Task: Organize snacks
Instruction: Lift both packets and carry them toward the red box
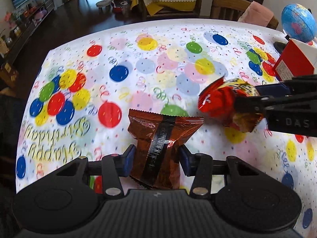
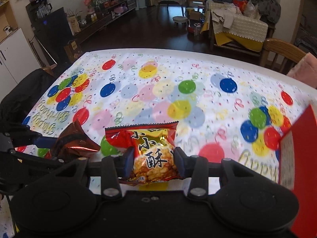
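Note:
My left gripper (image 1: 157,158) is shut on a brown foil snack packet (image 1: 164,138) and holds it above the table's near side. My right gripper (image 2: 153,159) is shut on a red and yellow snack packet (image 2: 150,148) printed with Chinese characters. In the left wrist view the right gripper (image 1: 249,99) comes in from the right with its red packet (image 1: 218,101). In the right wrist view the left gripper (image 2: 44,145) shows at the left with the brown packet (image 2: 75,140). A red box (image 1: 293,63) stands at the table's right; it also shows in the right wrist view (image 2: 301,158).
The table is covered with a white balloon-print birthday cloth (image 1: 138,69). A blue globe (image 1: 298,22) stands behind the red box at the far right. A wooden chair (image 1: 229,7) with a pink cloth stands beyond the table's far edge. A black chair back (image 2: 23,91) is at the left.

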### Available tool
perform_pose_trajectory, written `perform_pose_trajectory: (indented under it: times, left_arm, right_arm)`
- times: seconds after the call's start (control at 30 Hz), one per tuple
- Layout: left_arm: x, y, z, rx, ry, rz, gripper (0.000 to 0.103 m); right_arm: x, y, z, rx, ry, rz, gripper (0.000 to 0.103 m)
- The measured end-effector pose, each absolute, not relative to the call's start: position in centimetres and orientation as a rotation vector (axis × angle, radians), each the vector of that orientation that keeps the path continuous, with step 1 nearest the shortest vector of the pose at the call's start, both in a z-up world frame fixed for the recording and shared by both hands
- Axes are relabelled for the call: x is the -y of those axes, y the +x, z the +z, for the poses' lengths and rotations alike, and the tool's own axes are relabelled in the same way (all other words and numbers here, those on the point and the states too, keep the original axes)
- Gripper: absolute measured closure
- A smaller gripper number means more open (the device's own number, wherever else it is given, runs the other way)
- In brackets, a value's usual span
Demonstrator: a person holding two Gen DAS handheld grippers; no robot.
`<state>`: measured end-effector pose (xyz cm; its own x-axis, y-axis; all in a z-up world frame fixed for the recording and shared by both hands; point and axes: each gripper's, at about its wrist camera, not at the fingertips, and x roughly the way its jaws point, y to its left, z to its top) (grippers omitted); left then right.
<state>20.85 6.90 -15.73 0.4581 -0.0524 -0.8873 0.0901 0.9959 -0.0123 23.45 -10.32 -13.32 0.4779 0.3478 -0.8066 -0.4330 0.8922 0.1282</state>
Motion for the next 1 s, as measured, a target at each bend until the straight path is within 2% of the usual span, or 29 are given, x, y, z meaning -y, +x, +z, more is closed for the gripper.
perform_pose_trajectory:
  times: [0.5, 1.0]
  left_arm:
    - [-5.6, 13.8, -11.0, -1.048, -0.038, -0.154, 0.057]
    - [1.2, 10.6, -4.4, -0.942, 0.001, -0.262, 0.057]
  right_arm:
    - [14.9, 14.5, -8.6, -0.917, 0.013, 0.369, 0.063]
    - [21.9, 8.8, -3.2, -0.805, 0.068, 0.244, 0.063]
